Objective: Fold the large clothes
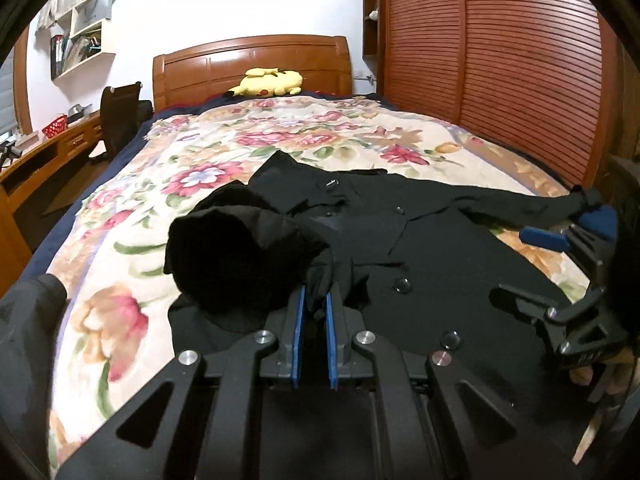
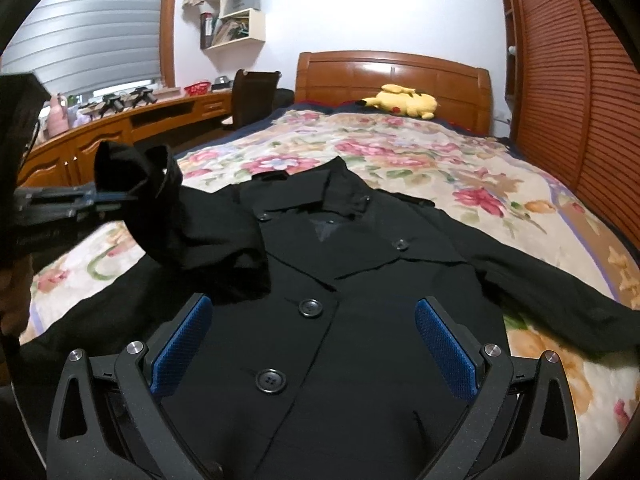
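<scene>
Black coat (image 2: pixel 360 320) lies face up on the floral bedspread (image 1: pixel 200 152), collar toward the headboard (image 1: pixel 252 64), buttons showing down the front.

Left gripper (image 1: pixel 315 312): blue pads drawn together, clamped on the cuff of the coat's left sleeve (image 1: pixel 240 256). Sleeve is lifted off the bed, its open end bunched and hanging at 10 o'clock from the pads. In the right wrist view the same sleeve (image 2: pixel 160 200) stands raised at 9 o'clock, gripped from the left edge of the picture.

Right gripper (image 2: pixel 314 344): fingers spread wide apart, nothing between them, hovering above the coat's buttoned front. In the left wrist view it (image 1: pixel 568 232) sits at 3 o'clock, near the cuff of the other sleeve (image 1: pixel 520 200), which lies flat and outstretched on the bedspread.

Yellow plush toy (image 1: pixel 268 82) rests at 12 o'clock against the headboard, well apart from the coat. Slatted wardrobe doors (image 1: pixel 520 60) at 2 o'clock.
</scene>
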A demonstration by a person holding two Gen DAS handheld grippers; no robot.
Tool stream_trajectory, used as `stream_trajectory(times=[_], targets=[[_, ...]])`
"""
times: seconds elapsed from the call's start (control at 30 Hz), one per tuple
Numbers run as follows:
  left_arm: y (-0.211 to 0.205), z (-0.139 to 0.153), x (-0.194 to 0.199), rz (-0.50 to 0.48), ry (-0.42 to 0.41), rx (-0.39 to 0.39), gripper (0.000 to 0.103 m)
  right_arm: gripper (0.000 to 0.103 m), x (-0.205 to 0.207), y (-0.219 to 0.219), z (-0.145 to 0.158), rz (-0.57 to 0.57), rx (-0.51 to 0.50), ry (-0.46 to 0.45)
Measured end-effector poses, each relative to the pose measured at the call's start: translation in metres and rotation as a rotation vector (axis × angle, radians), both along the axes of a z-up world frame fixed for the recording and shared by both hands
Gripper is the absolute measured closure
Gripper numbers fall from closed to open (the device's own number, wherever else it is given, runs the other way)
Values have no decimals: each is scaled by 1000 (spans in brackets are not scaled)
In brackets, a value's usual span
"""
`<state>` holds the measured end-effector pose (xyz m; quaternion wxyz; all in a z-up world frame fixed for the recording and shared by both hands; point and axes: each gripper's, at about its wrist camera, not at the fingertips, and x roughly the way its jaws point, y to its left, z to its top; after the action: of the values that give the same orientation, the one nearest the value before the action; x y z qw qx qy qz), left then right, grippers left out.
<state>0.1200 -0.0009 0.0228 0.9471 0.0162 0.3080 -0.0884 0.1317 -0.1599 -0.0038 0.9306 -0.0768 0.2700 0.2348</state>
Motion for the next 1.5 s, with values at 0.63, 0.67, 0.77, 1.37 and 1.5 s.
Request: stream_trajectory(times=[0.63,0.67,0.77,1.37,1.5], targets=[[41,-11,-74,29,-68,-100,55,0,-1,13,-15,4,-82,21],[45,-12,-76,38,-73,-97,54,0,-2,15,-14,11,-79,24],[60,-16,-77,60,-71,-103,50,0,-4,25,-12,40,-72,28],[129,-30,-92,211,-69,-104,50,14,-29,146,-19,334,-148,52],[138,-31,-94,233,-72,-103,50,15,-30,176,-33,407,-203,89]])
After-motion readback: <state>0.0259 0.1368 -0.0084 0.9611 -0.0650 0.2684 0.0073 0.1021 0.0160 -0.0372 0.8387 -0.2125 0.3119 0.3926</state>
